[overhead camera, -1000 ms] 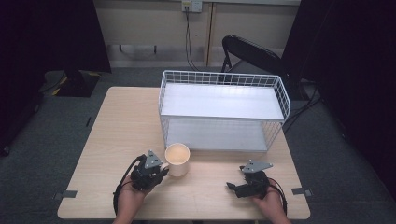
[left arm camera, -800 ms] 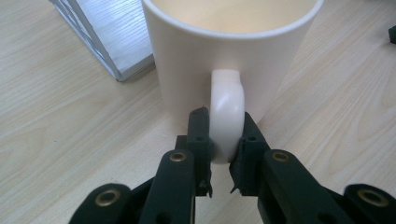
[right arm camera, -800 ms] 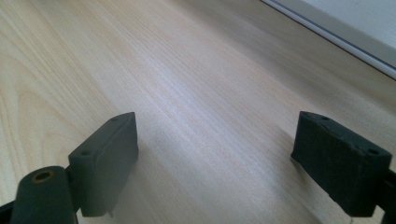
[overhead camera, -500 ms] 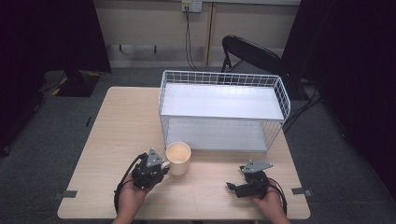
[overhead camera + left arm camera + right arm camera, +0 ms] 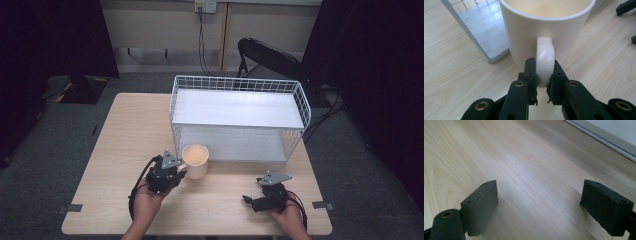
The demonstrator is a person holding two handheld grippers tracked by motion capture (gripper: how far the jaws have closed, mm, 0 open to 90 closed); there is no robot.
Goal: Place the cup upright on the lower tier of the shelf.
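Holding the cream mug (image 5: pixel 195 160) by its handle (image 5: pixel 545 62), the left gripper (image 5: pixel 176 171) sits at the left of the wooden table (image 5: pixel 115 150), and its two black jaws pinch the handle from both sides. The mug stands near the front of the table, just in front of the left end of the white wire rack (image 5: pixel 239 117). The rack has a flat white shelf on top and one below. Over on the right, the right gripper (image 5: pixel 250 200) rests low by the table's front edge, well apart from the mug, with its jaws wide and nothing between them
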